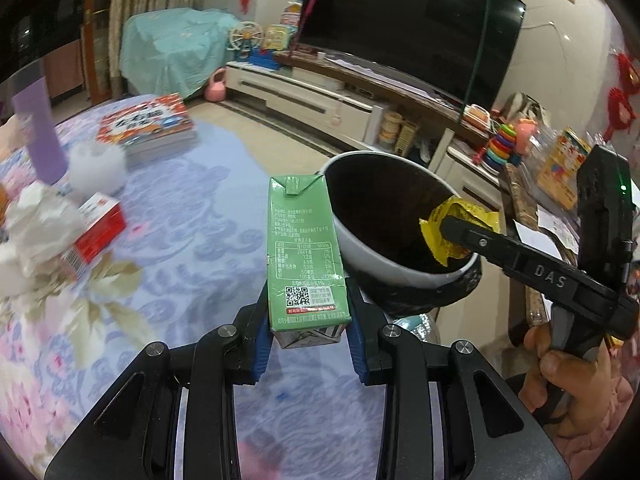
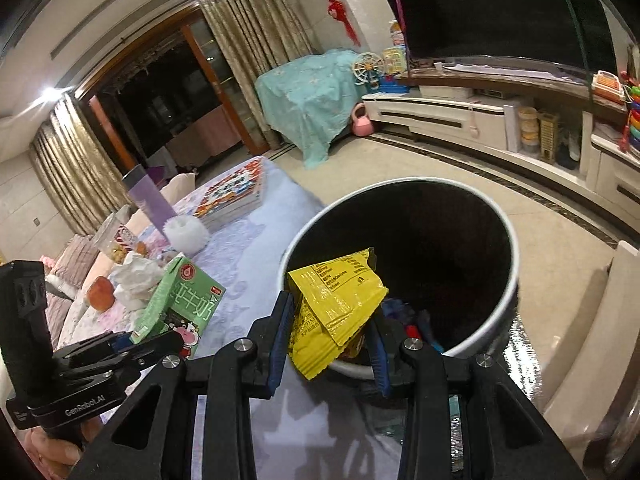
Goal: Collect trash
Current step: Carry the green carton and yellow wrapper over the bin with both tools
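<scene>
green milk carton (image 1: 306, 256) upright, unopened-looking; yellow wrapper (image 2: 334, 306) crumpled, over bin (image 2: 500, 304).

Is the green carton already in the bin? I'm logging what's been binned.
No, the green carton is clamped in the left gripper, beside the bin.

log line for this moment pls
left hand-held gripper: shut on milk carton | right hand-held gripper: shut on yellow wrapper, over bin

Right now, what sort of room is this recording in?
Most likely a home living room: a large television on a long media cabinet, floor-length curtains, and children's toys, such as a stacking-ring toy.
</scene>
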`<action>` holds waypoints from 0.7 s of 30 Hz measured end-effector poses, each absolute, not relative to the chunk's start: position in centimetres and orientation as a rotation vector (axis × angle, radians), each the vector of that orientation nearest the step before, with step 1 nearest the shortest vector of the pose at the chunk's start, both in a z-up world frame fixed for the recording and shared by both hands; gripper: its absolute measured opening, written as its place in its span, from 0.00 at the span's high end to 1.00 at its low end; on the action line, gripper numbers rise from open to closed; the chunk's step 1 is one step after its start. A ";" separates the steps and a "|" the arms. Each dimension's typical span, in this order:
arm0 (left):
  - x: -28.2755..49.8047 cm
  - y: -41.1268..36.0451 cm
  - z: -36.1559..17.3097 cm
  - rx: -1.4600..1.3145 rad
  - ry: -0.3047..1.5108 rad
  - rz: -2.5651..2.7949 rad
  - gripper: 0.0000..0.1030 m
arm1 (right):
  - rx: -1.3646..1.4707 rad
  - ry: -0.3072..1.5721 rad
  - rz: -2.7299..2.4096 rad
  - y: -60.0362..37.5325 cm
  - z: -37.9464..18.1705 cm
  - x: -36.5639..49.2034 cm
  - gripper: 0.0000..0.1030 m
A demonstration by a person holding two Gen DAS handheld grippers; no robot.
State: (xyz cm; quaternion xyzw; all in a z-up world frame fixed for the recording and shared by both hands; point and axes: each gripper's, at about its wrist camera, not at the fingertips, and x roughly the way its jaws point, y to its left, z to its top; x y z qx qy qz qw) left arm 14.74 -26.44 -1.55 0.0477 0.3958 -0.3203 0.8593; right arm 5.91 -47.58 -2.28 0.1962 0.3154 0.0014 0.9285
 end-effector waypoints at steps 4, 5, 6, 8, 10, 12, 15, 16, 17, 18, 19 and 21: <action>14.9 -28.3 -1.5 0.131 0.840 -0.690 0.71 | 0.402 0.660 -0.015 -48.9 -2.5 6.2 0.66; 14.9 -28.7 -1.5 0.135 0.840 -0.697 0.71 | 0.401 0.664 -0.023 -49.3 -2.6 6.3 0.66; 15.0 -29.2 -1.4 0.141 0.839 -0.700 0.71 | 0.400 0.667 -0.027 -49.5 -2.6 6.3 0.66; 15.2 -29.9 -1.2 0.154 0.834 -0.709 0.71 | 0.405 0.670 -0.030 -50.0 -2.6 6.4 0.66; 15.5 -30.4 -1.1 0.161 0.831 -0.716 0.71 | 0.402 0.673 -0.034 -50.3 -2.6 6.6 0.66; 15.8 -31.0 -0.9 0.158 0.834 -0.724 0.71 | 0.402 0.676 -0.038 -50.7 -2.6 6.7 0.66; 16.1 -31.6 -0.7 0.161 0.831 -0.730 0.71 | 0.402 0.677 -0.043 -51.2 -2.5 6.8 0.66; 16.2 -31.9 -0.6 0.162 0.830 -0.733 0.71 | 0.402 0.677 -0.043 -51.3 -2.5 6.8 0.66; 16.3 -32.1 -0.6 0.163 0.831 -0.735 0.71 | 0.403 0.679 -0.043 -51.4 -2.5 7.0 0.66; 16.4 -32.3 -0.6 0.165 0.831 -0.737 0.70 | 0.403 0.680 -0.043 -51.5 -2.5 7.0 0.66; 16.5 -32.5 -0.6 0.167 0.831 -0.740 0.71 | 0.402 0.681 -0.044 -51.6 -2.5 7.1 0.66; 16.7 -32.9 -0.6 0.171 0.832 -0.744 0.71 | 0.402 0.684 -0.045 -51.8 -2.6 7.2 0.66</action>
